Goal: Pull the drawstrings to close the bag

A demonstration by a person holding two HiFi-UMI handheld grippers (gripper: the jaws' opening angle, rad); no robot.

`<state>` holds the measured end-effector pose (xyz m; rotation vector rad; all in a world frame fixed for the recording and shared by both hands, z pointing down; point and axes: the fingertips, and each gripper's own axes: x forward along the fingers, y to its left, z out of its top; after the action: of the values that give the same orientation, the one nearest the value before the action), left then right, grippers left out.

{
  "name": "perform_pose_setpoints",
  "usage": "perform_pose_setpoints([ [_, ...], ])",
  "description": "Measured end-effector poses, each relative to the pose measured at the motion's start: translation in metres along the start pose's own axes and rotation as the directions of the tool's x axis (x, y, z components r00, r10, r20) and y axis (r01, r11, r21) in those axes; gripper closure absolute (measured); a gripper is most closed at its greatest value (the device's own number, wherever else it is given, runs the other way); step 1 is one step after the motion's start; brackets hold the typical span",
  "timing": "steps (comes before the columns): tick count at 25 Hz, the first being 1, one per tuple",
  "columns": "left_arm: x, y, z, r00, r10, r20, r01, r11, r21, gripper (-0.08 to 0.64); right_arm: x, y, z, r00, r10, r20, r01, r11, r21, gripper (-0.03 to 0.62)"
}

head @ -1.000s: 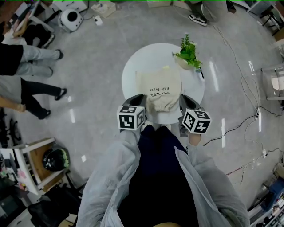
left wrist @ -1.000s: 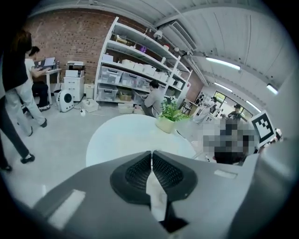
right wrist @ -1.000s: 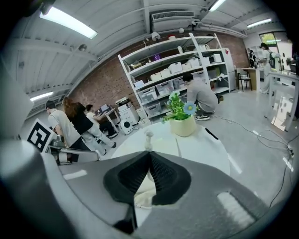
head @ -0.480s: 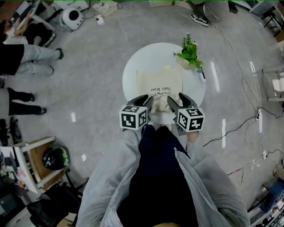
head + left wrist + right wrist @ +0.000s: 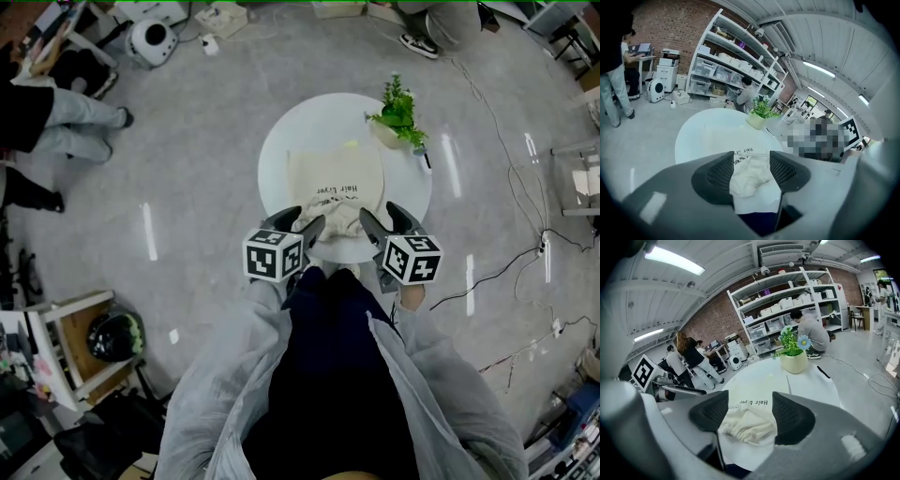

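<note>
Both my left gripper (image 5: 300, 223) and right gripper (image 5: 386, 222) have just been opening, jaws spread and pinching nothing, the bag (image 5: 336, 178) just ahead with its gathered mouth between them, so I fear the released mouth slackens and gapes.

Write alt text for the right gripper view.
The right gripper, jaws just opened wide and gripping nothing, frames the cinched mouth of a cream drawstring bag on a round white table. A potted plant stands behind.
</note>
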<state>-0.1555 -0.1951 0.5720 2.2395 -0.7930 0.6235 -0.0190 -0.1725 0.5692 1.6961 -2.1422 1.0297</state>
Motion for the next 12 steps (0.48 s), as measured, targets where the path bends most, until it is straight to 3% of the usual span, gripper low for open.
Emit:
perform_pose_setpoints([
  [3, -0.009, -0.005, 0.001, 1.0, -0.008, 0.009, 0.008, 1.0, 0.005, 0.299, -0.013, 0.006, 0.001, 0.999, 0.034, 0.01, -0.034, 0.999, 0.017, 0.302],
  [8, -0.021, -0.016, 0.0, 0.999, -0.029, 0.028, 0.029, 1.0, -0.005, 0.296, -0.031, 0.016, 0.006, 0.996, 0.085, 0.032, -0.086, 0.996, 0.027, 0.366],
  [12, -0.031, -0.023, 0.001, 0.998, -0.043, 0.037, 0.043, 0.999, 0.018, 0.316, -0.046, 0.021, 0.017, 0.994, 0.082, 0.076, -0.084, 0.996, 0.024, 0.423],
])
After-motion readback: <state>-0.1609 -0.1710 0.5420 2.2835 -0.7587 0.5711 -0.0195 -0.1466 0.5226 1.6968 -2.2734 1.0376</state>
